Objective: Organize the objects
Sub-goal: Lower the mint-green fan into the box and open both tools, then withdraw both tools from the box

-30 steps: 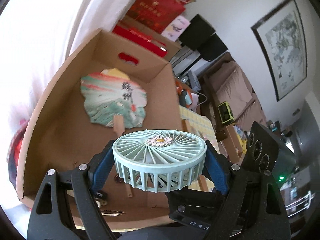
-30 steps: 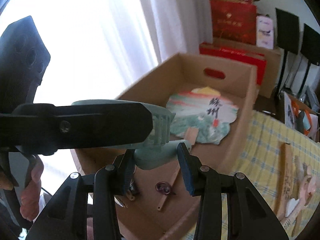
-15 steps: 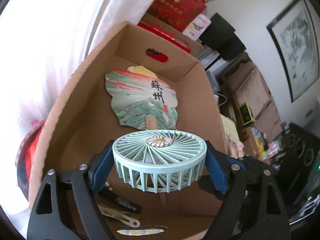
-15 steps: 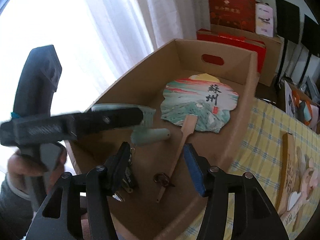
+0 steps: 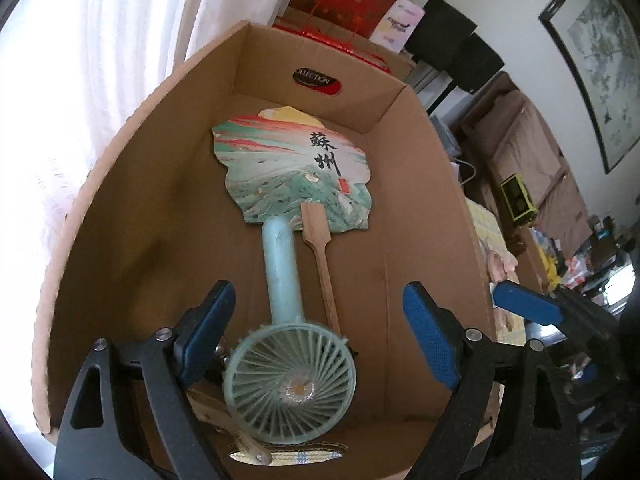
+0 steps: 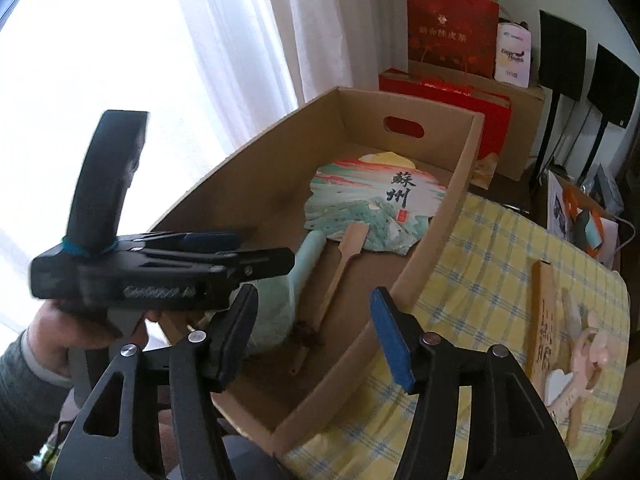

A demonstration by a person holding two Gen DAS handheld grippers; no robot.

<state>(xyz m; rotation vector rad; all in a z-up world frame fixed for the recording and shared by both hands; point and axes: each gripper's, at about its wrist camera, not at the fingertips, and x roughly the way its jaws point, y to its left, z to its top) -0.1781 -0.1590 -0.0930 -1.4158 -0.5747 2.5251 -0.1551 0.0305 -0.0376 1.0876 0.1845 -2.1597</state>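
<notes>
Fig.: Cardboard box (image 5: 132,216) as ref. L gripper (image 5: 316,344) over near end, fingers (image 5: 430,338) spread, clear of mint handheld fan (image 5: 290,376) lying flat inside. R gripper (image 6: 316,336) at box's near rim, fingers apart, just widened, nothing betw. Painted paper fan (image 5: 296,176) at far end.

Black tongs (image 5: 316,344) with blue pads (image 5: 430,340), silver screws; grey sleeve (image 6: 20,384).

two fans (image 5: 290,380), one box (image 5: 432,168)
</notes>
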